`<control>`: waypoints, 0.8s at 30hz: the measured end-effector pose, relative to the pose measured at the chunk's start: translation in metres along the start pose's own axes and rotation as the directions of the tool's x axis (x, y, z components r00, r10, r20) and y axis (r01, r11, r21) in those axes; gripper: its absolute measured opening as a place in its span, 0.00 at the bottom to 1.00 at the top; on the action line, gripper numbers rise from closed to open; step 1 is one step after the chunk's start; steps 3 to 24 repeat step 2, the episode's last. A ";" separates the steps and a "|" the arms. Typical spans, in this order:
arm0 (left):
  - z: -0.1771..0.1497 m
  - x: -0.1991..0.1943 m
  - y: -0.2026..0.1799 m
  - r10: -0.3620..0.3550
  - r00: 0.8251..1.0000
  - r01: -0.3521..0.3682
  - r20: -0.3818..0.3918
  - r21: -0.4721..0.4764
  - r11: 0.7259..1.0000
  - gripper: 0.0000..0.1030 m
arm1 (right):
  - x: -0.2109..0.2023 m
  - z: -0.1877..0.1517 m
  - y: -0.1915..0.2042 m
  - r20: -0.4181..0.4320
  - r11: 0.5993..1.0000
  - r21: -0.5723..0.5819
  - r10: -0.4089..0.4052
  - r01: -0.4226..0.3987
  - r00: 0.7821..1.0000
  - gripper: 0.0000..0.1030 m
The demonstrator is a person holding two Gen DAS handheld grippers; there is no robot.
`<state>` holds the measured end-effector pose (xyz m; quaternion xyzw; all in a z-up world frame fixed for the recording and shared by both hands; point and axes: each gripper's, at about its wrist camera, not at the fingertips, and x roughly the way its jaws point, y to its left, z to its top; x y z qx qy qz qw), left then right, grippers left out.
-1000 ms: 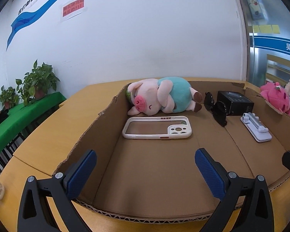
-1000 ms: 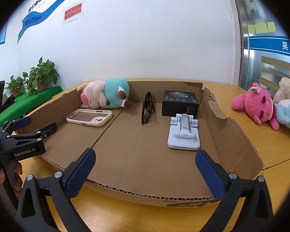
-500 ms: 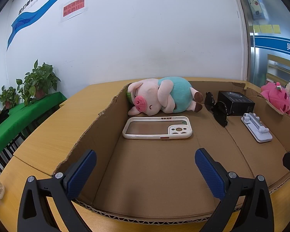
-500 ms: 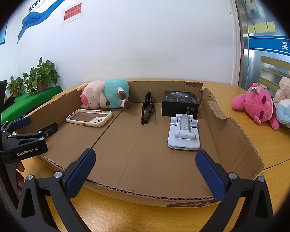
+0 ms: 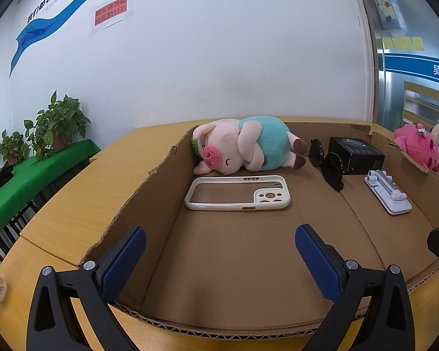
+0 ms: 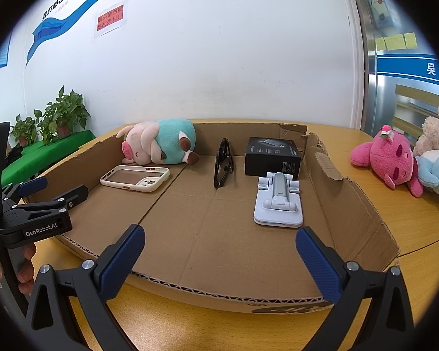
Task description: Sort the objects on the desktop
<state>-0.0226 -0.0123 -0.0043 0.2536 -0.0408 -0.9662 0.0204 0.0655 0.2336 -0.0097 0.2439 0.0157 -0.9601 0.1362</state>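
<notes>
A shallow cardboard tray (image 5: 161,210) (image 6: 351,204) lies on the wooden table. In it are a plush pig (image 5: 243,149) (image 6: 158,146), a white phone case (image 5: 237,193) (image 6: 134,177), black sunglasses (image 5: 327,165) (image 6: 224,162), a black box (image 5: 355,153) (image 6: 273,156) and a white folding phone stand (image 5: 387,193) (image 6: 279,201). My left gripper (image 5: 219,259) is open and empty at the tray's near left edge; it also shows in the right wrist view (image 6: 52,188). My right gripper (image 6: 219,259) is open and empty at the near edge.
A pink plush (image 6: 390,158) (image 5: 418,149), a beige plush (image 6: 437,131) and a light blue plush (image 6: 437,172) lie on the table right of the tray. Potted plants (image 5: 55,125) stand on a green-covered bench at left. A white wall is behind.
Both grippers have hardly moved and stay open. The left wrist view has shifted very slightly; nothing in the tray moved.
</notes>
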 end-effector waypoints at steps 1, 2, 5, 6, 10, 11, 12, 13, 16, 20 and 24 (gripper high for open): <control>0.000 -0.001 0.000 0.001 1.000 -0.001 0.000 0.000 1.000 1.00 | 0.000 0.000 0.000 0.000 1.000 0.000 0.001 -0.001 1.000 1.00; 0.000 -0.001 0.000 0.001 1.000 -0.001 0.000 0.000 1.000 1.00 | 0.000 0.001 -0.001 0.000 1.000 0.000 0.002 -0.002 1.000 1.00; 0.000 -0.001 0.000 0.001 1.000 -0.001 0.000 0.000 1.000 1.00 | 0.000 0.001 -0.001 0.000 1.000 0.000 0.002 -0.002 1.000 1.00; 0.000 -0.001 0.000 0.001 1.000 -0.001 0.000 0.000 1.000 1.00 | 0.000 0.001 -0.001 0.000 1.000 0.000 0.002 -0.002 1.000 1.00; 0.000 -0.001 0.000 0.001 1.000 -0.001 0.000 0.000 1.000 1.00 | 0.000 0.001 -0.001 0.000 1.000 0.000 0.002 -0.002 1.000 1.00; 0.000 -0.001 0.000 0.001 1.000 -0.001 0.000 0.000 1.000 1.00 | 0.000 0.001 -0.001 0.000 1.000 0.000 0.002 -0.002 1.000 1.00; 0.000 -0.001 0.000 0.001 1.000 -0.001 0.000 0.000 1.000 1.00 | 0.000 0.001 -0.001 0.000 1.000 0.000 0.002 -0.002 1.000 1.00; 0.000 -0.001 0.000 0.001 1.000 -0.001 0.000 0.000 1.000 1.00 | 0.000 0.001 -0.001 0.000 1.000 0.000 0.002 -0.002 1.000 1.00; 0.000 -0.001 0.000 0.001 1.000 -0.001 0.000 0.000 1.000 1.00 | 0.000 0.001 -0.001 0.000 1.000 0.000 0.002 -0.002 1.000 1.00; 0.000 -0.001 0.000 0.001 1.000 -0.001 0.000 0.000 1.000 1.00 | 0.000 0.001 -0.001 0.000 1.000 0.000 0.002 -0.002 1.000 1.00; 0.000 -0.001 0.000 0.001 1.000 -0.001 0.000 0.000 1.000 1.00 | 0.000 0.001 -0.001 0.000 1.000 0.000 0.002 -0.002 1.000 1.00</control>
